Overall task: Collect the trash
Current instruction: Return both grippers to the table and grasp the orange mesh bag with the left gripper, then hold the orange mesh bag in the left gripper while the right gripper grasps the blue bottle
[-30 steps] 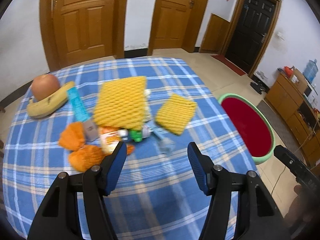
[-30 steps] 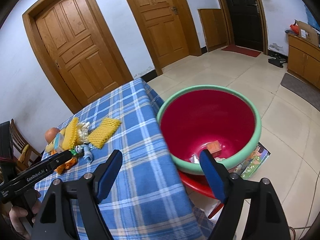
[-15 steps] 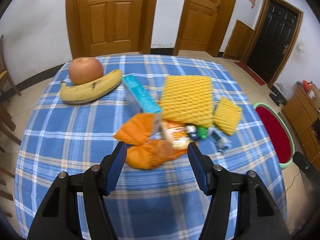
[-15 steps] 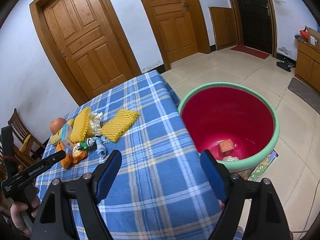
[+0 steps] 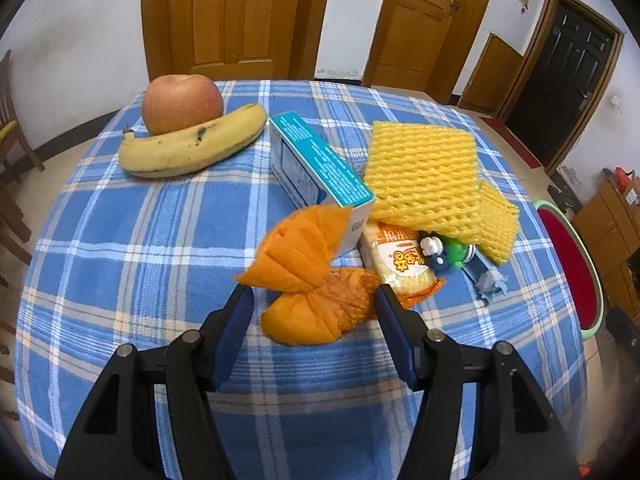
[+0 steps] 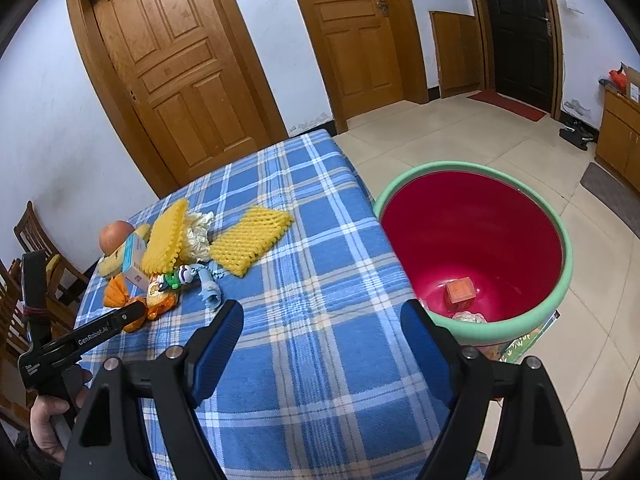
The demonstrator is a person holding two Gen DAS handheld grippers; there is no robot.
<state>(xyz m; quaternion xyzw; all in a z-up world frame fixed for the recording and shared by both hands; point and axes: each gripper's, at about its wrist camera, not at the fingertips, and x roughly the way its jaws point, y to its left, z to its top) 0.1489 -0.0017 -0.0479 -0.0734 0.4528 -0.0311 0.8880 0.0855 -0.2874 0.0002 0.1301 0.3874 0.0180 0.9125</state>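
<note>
Orange foam netting (image 5: 320, 300), crumpled into two lobes, lies on the blue plaid counter (image 5: 140, 248) directly ahead of the left gripper (image 5: 314, 304). The left gripper's jaws stand apart and empty, one blue pad on each side of the nearer lobe, with no contact visible. The netting's long axis runs roughly crosswise to the gripper's pointing line, so the jaws bracket it across its longer span; a slight roll of the wrist would probably give a narrower bite.

Behind the netting, touching or overlapping one another, sit a teal-and-white box (image 5: 320, 172), a large yellow foam sleeve (image 5: 424, 176), a smaller yellow foam sleeve (image 5: 496, 224), an orange snack packet (image 5: 400, 264) and a small toy-like bottle (image 5: 444, 254). An apple (image 5: 182, 102) and a banana (image 5: 192, 146) rest well apart at the far left; these are judged not to be trash.

The right gripper (image 6: 322, 322) is open wide and holds nothing. It hovers over the counter's near edge, just beside the red basin with green rim (image 6: 560, 276), which stands on the floor off the counter's right side and already contains a small orange box (image 6: 460, 294) and crumpled paper (image 6: 466, 316).

The left hand is the nearer to the trash pile; the right is the nearer to the basin. The next move is judged to be a descent and closure of the left gripper on the orange netting.
</note>
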